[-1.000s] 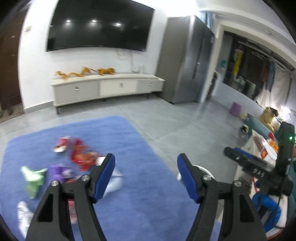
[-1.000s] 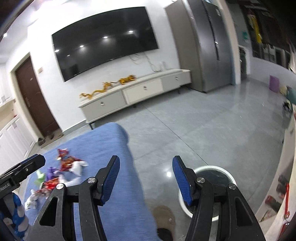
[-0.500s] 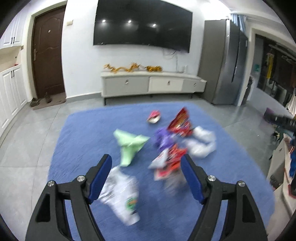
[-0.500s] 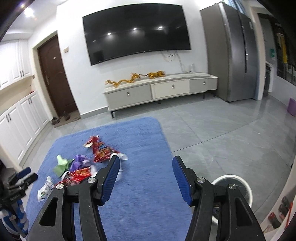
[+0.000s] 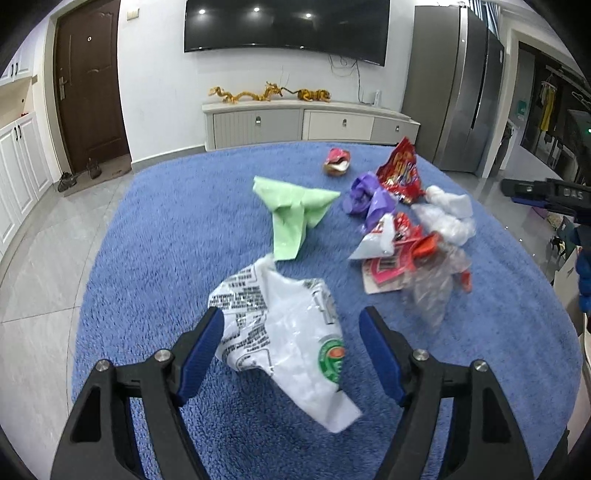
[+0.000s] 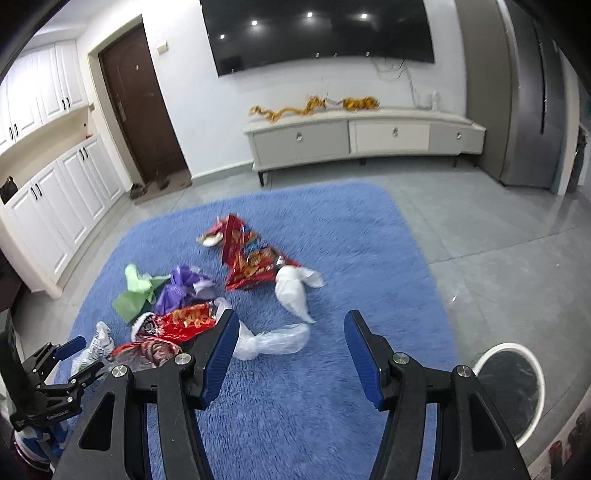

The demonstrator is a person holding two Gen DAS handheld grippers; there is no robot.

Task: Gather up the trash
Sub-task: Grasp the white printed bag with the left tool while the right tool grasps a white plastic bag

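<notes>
Several pieces of trash lie on a blue rug (image 5: 177,236). A white printed plastic bag (image 5: 284,332) lies just ahead of my open, empty left gripper (image 5: 291,354), between its blue pads. Beyond it are a green wrapper (image 5: 291,210), a purple bag (image 5: 364,195), red snack bags (image 5: 402,173) and clear plastic (image 5: 436,288). My right gripper (image 6: 288,354) is open and empty above the rug, with a clear plastic bag (image 6: 273,341) just ahead-left and a red chip bag (image 6: 255,264) farther off. A white-rimmed bin (image 6: 513,384) stands to its right.
A white TV cabinet (image 6: 365,142) stands against the far wall under a wall TV (image 6: 317,33). A brown door (image 6: 144,107) and white cupboards (image 6: 48,206) are on the left, a steel fridge (image 5: 461,92) on the right. Grey tile floor (image 6: 498,229) surrounds the rug.
Both grippers have swung left from the floor and bin toward the rug. The left one has dropped closer to the white printed bag. Both stay open.
</notes>
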